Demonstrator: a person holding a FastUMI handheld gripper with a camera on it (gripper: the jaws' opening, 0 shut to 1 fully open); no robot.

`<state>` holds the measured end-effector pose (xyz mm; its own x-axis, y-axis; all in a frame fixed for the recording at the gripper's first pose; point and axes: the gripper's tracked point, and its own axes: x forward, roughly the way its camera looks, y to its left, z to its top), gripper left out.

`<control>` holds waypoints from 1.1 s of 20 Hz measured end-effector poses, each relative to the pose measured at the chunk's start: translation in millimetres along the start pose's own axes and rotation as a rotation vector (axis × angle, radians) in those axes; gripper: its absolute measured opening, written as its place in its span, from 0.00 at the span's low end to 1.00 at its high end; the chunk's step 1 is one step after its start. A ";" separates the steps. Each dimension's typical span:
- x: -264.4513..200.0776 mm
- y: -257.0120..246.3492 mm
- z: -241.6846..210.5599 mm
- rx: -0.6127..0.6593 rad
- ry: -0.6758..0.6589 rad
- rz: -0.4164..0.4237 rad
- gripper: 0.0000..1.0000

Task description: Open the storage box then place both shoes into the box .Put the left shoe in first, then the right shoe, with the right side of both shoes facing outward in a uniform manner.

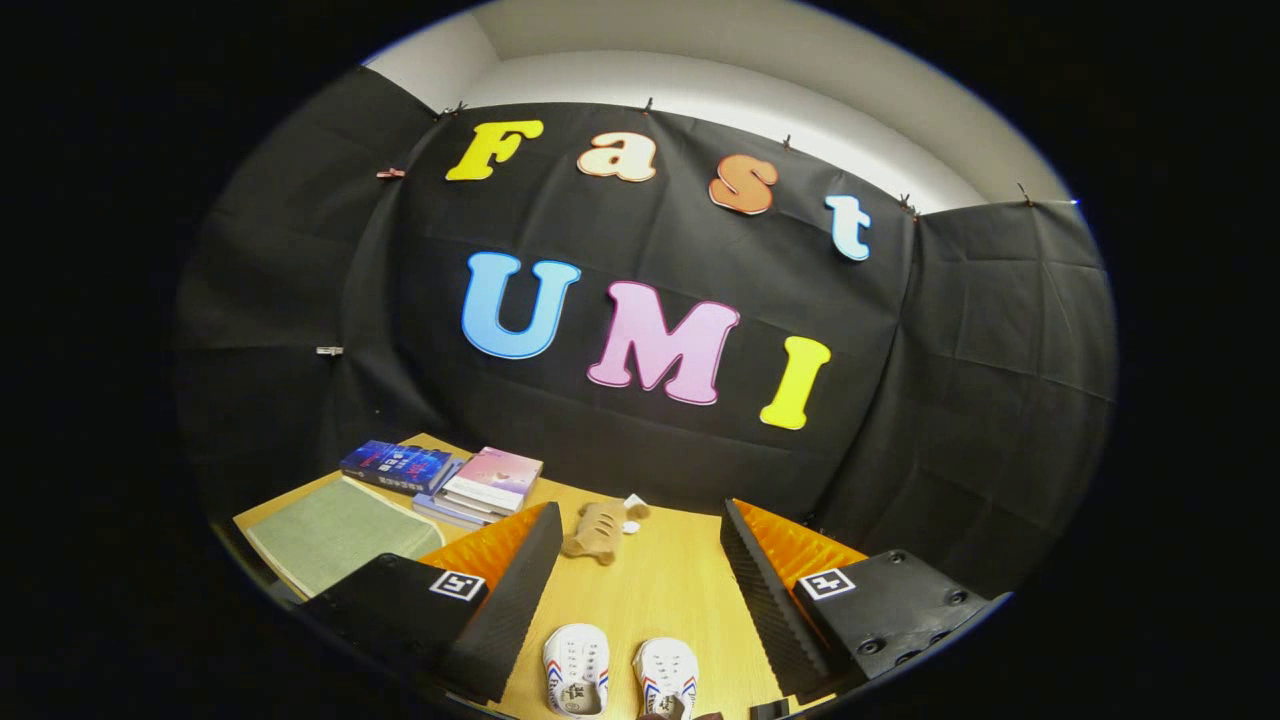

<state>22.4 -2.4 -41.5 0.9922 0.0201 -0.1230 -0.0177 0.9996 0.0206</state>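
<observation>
Two small white shoes with red and blue stripes stand side by side on the wooden table, toes pointing away from me: one shoe (pixel 576 668) on the left and the other shoe (pixel 668 676) on the right. They lie low between my two fingers, well below the fingertips. My gripper (pixel 640 520) is open wide, with nothing between its fingers, and it is held above the table. I see no storage box.
Beyond the fingertips lies a tan plush toy (pixel 597 530) with small white bits beside it. A stack of books (pixel 490 485) and a blue book (pixel 396 465) sit at the far left, by a green cloth mat (pixel 330 535). The black cloth wall closes the table's far side.
</observation>
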 end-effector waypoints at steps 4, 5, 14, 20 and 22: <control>8.1 55.6 -14.4 0.036 0.051 0.245 0.97; 9.0 71.0 -18.1 0.057 0.063 0.320 0.98; 0.5 180.8 -37.5 0.807 0.264 0.947 0.98; 35.0 211.5 -134.5 1.025 0.530 1.059 0.98; 30.0 227.2 -156.4 1.042 0.601 1.118 0.98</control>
<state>28.9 228.1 -195.7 0.3525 0.9330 0.0720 -0.3169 0.0466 0.9473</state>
